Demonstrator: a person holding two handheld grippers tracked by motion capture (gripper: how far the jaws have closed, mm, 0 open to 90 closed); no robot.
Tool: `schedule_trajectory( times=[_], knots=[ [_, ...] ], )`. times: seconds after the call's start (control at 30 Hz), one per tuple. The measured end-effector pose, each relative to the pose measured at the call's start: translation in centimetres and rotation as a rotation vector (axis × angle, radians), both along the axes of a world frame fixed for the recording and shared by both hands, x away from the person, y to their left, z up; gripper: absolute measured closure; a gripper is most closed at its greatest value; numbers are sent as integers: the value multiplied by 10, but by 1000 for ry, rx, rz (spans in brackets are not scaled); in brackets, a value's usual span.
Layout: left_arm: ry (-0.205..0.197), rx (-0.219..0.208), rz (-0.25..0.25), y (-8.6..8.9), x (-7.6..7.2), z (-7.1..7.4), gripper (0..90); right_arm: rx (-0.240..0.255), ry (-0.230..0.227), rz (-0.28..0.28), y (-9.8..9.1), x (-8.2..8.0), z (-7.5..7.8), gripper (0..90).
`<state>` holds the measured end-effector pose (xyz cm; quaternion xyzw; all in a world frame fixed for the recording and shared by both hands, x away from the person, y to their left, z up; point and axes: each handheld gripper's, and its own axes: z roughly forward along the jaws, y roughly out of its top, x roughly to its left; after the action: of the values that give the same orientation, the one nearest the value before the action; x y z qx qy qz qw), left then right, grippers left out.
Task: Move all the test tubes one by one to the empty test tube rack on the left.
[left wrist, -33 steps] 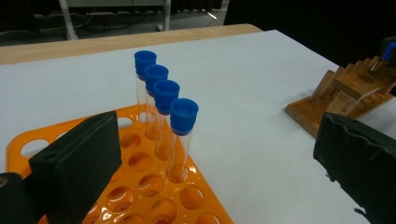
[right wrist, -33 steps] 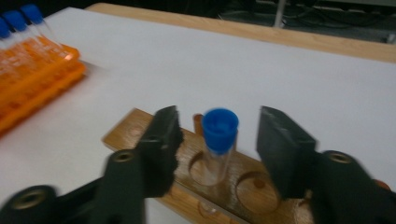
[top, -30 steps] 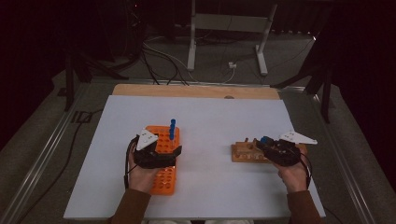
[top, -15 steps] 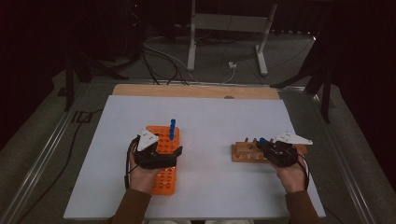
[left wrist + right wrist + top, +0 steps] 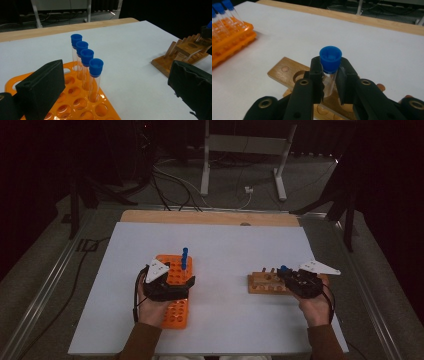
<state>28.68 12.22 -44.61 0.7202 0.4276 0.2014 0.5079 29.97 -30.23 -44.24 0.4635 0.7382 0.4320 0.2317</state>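
**Tube gripped at the wooden rack**

Left of the wooden rack [image 5: 265, 284], the left gripper [image 5: 176, 287] rests over the orange rack [image 5: 176, 312], jaws spread wide and holding nothing; 4 blue-capped tubes [image 5: 86, 67] stand in a row between them. At the wooden rack itself, the right gripper [image 5: 329, 81] has just closed its jaws on 1 capped tube [image 5: 330, 66], which stands upright over the rack's holes. The step looks like a pick. Next, a straight lift should free the tube before it travels left to the orange rack.
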Motion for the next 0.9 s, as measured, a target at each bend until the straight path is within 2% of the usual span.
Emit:
schedule_trajectory(
  times=[0.9],
  knots=[
    [-41,-29,12,2,-4,5,20,33,-82,3,-1,-14,32,767]
  ],
)
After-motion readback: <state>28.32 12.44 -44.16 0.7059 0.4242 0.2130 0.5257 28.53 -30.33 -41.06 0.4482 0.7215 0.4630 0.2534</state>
